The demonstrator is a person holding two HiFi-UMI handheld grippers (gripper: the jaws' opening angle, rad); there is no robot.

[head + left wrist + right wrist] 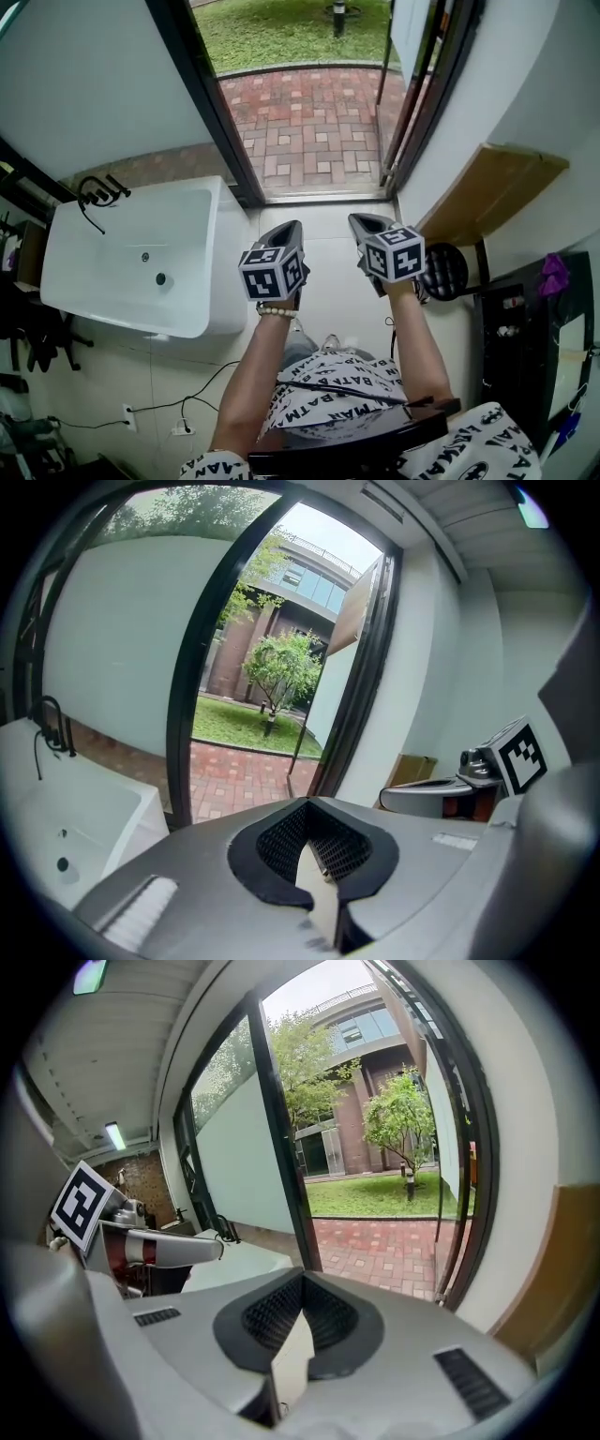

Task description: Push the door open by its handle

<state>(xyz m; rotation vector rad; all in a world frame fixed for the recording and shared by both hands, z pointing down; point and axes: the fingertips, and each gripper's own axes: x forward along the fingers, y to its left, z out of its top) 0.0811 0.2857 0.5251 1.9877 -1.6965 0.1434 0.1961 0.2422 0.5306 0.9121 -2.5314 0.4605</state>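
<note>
The dark-framed door (427,66) stands swung outward at the right side of the doorway (309,103), seen nearly edge-on; I cannot make out its handle. It also shows in the right gripper view as the door (469,1147), and in the left gripper view as the door (361,649). My left gripper (291,227) and right gripper (362,221) hover side by side just inside the threshold, pointing at the opening. Both are shut with nothing between the jaws, as the left gripper (314,850) and right gripper (300,1321) show up close. Neither touches the door.
A white basin (131,253) with a black tap (98,192) stands at the left. At the right are a wooden board (487,187) against the wall and a black round stool (445,270). Red brick paving (309,131) and grass (281,33) lie outside. A cable runs to a socket (128,415).
</note>
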